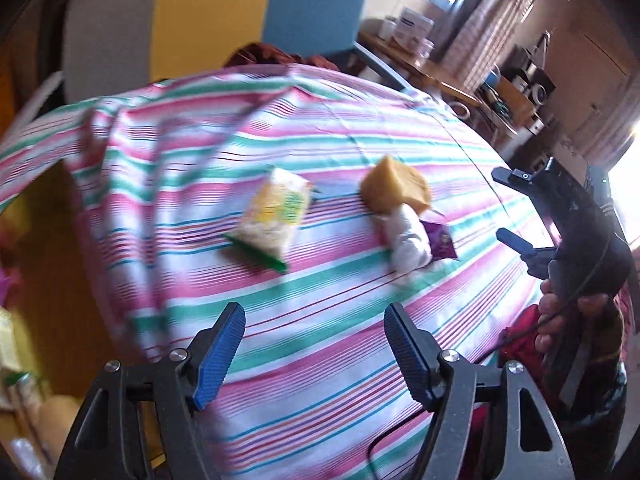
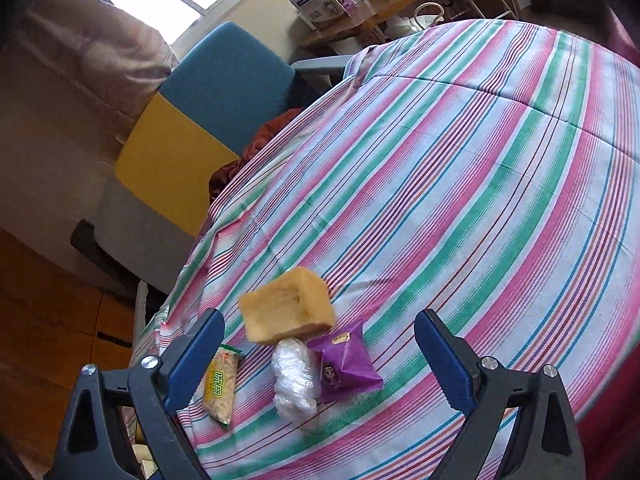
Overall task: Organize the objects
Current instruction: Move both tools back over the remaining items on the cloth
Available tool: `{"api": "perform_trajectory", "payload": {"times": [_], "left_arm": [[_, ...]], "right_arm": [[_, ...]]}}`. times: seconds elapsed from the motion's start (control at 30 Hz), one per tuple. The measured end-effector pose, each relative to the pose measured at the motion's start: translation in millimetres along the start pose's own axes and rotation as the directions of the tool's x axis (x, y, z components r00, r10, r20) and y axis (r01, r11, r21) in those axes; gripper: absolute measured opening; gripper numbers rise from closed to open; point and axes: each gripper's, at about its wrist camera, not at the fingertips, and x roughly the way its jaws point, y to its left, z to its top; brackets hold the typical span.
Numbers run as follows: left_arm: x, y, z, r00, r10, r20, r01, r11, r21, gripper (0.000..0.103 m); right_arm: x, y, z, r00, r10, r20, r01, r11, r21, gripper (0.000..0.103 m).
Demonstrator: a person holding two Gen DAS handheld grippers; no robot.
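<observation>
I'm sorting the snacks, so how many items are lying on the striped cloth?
4, clustered: a tan sponge block farthest back, a yellow-green snack packet left, a clear plastic bundle in the middle, a purple snack packet right. None seems hidden.

The striped cloth (image 2: pixel 460 184) covering the table looks like thin matt cotton, creased at its far edge. The tan sponge (image 2: pixel 288 308) is porous and dull. Beside it, the purple packet (image 2: pixel 346 364) and noodle packet (image 2: pixel 221 388) are glossy plastic film; the clear wad (image 2: pixel 294 380) is crinkled, shiny plastic. Gripper pads (image 1: pixel 218 354) are ribbed blue rubber.
</observation>
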Motion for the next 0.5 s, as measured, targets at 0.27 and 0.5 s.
{"api": "perform_trajectory", "payload": {"times": [0.27, 0.5], "left_arm": [[62.3, -53.2, 30.4, 0.996, -0.066, -0.067, 0.07, 0.996, 0.059, 0.072], [104.0, -76.0, 54.1, 0.993, -0.091, -0.08, 0.095, 0.994, 0.055, 0.072]], "right_arm": [[0.9, -1.5, -1.2, 0.999, 0.044, -0.012, -0.043, 0.999, 0.02, 0.097], [6.1, -2.7, -1.6, 0.997, 0.064, -0.037, -0.062, 0.997, 0.035, 0.097]]}}
